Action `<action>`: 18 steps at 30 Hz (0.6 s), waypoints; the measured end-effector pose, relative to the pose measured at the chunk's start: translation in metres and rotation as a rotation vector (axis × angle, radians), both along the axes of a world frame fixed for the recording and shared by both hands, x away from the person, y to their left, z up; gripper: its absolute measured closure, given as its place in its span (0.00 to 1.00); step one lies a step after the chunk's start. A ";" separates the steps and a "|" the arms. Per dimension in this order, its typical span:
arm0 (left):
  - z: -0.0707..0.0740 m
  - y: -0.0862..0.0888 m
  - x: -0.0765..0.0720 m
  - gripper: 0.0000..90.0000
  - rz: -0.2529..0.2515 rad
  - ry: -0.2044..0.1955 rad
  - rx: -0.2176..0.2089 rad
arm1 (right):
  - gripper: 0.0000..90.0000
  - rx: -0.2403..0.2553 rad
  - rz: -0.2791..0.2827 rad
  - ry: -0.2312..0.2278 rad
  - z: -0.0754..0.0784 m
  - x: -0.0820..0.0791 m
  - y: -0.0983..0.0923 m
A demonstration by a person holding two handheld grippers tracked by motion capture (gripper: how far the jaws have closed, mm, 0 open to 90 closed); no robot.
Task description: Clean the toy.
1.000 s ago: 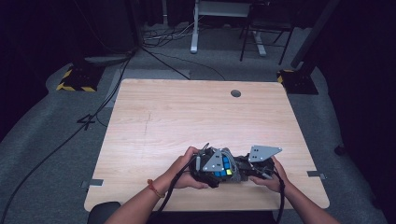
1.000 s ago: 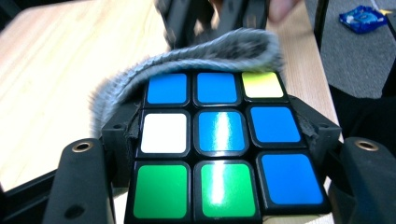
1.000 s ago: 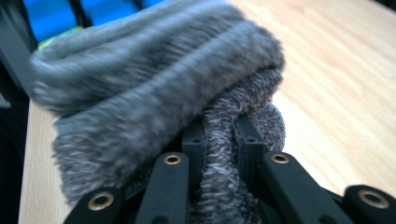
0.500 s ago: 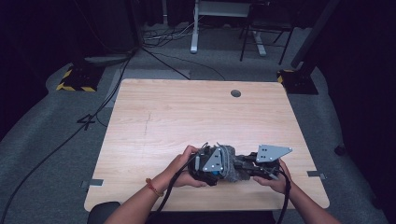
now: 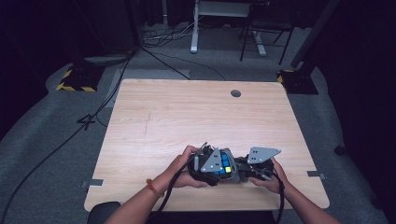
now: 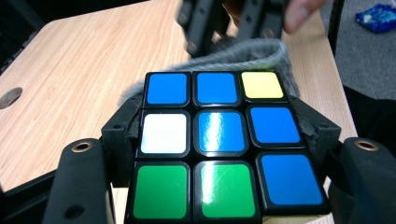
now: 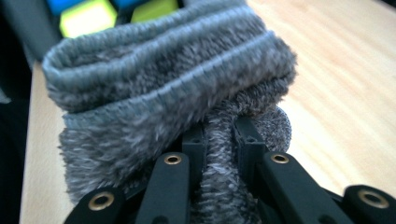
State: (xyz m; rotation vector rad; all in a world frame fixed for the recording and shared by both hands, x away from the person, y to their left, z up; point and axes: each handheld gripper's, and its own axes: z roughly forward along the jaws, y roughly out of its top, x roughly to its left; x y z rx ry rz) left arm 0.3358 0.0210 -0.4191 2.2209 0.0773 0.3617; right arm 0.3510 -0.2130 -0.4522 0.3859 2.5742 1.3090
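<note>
One puzzle cube (image 6: 219, 144) sits clenched in the left tool (image 6: 215, 196), low over the near edge of the bench (image 5: 187, 112). One grey sock (image 7: 173, 88) wraps its far side; the right tool (image 7: 219, 140) is pinched on a fold of it. The sock probably comes off best with the cube held steady and the fold pulled straight away, without twisting. Two tools, one bench.
</note>
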 end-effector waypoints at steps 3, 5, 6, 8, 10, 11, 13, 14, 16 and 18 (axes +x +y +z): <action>-0.005 -0.002 0.001 0.37 0.015 -0.018 0.049 | 0.87 0.074 0.020 -0.005 0.004 -0.003 -0.003; -0.008 -0.004 0.002 0.37 0.022 -0.024 0.074 | 0.87 0.088 0.020 -0.012 0.008 -0.004 -0.004; -0.008 -0.004 0.002 0.37 0.025 -0.014 0.073 | 0.87 0.095 0.020 -0.028 0.010 -0.006 -0.004; -0.008 -0.004 0.003 0.37 0.024 -0.017 0.070 | 0.87 0.096 0.018 -0.042 0.012 -0.009 -0.004; -0.008 -0.004 0.003 0.37 0.029 -0.017 0.073 | 0.87 0.109 0.014 -0.052 0.014 -0.011 -0.005; -0.009 -0.004 0.003 0.37 0.030 -0.012 0.075 | 0.88 0.115 0.016 -0.052 0.016 -0.011 -0.005; -0.010 -0.005 0.004 0.37 0.033 -0.009 0.082 | 0.88 0.128 0.019 -0.058 0.018 -0.012 -0.005; -0.011 -0.006 0.004 0.37 0.040 -0.006 0.085 | 0.88 0.123 0.021 -0.064 0.019 -0.013 -0.004; -0.013 -0.007 0.006 0.37 0.043 0.002 0.095 | 0.88 0.133 0.020 -0.060 0.018 -0.013 -0.003; -0.016 -0.008 0.007 0.37 0.047 0.006 0.107 | 0.88 0.137 0.020 -0.065 0.019 -0.013 -0.002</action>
